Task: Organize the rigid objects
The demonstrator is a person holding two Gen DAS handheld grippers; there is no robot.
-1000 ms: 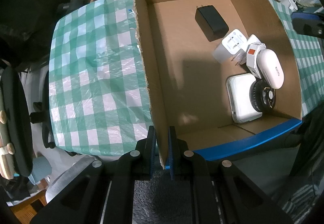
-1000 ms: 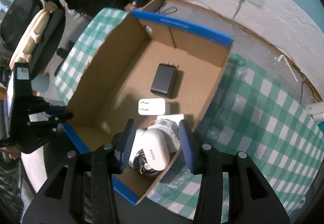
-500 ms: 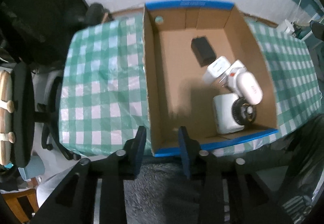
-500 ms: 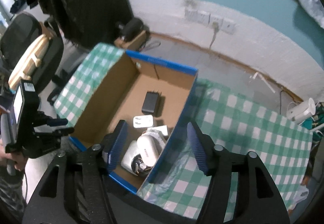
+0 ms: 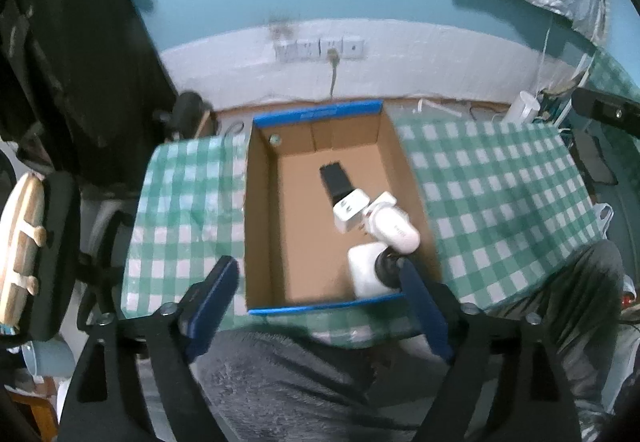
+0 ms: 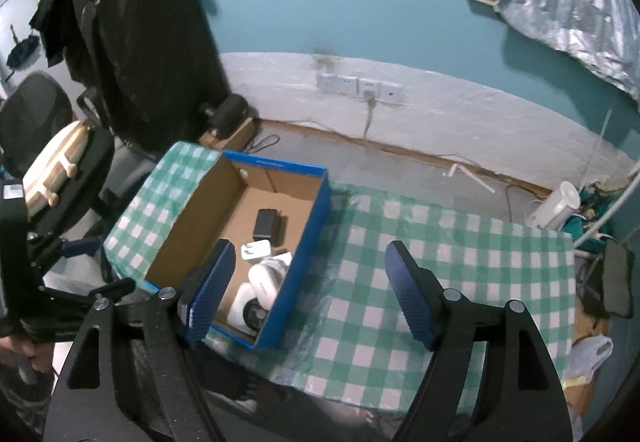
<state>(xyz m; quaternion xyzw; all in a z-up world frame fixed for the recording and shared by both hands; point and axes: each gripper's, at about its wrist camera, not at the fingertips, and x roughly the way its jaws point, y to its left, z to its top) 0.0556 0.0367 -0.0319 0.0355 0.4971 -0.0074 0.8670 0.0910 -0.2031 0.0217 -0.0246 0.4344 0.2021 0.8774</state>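
A cardboard box with blue rims (image 5: 260, 210) (image 6: 304, 242) stands on a green-checked tablecloth (image 5: 492, 194) (image 6: 440, 254). Inside lie a black adapter (image 5: 338, 180) (image 6: 266, 223), a white plug adapter (image 5: 350, 205) (image 6: 256, 251), a white oval case (image 5: 396, 232) (image 6: 266, 282), a white square device (image 5: 362, 270) and a black round item (image 5: 386, 268) (image 6: 253, 312). My left gripper (image 5: 316, 298) is open and empty, held back from the box's near end. My right gripper (image 6: 308, 290) is open and empty, above the box's right wall.
A black office chair with a wooden piece (image 5: 28, 238) (image 6: 56, 162) stands left of the table. Black clothing (image 6: 132, 22) hangs at the back left. Wall sockets (image 5: 320, 48) (image 6: 358, 86) and a white jug (image 6: 554, 204) are behind. Grey-trousered legs (image 5: 300, 382) are below.
Both grippers pulled back and up from the box and opened wide. The left one let go of the box's wall. The box now looks smaller and farther.
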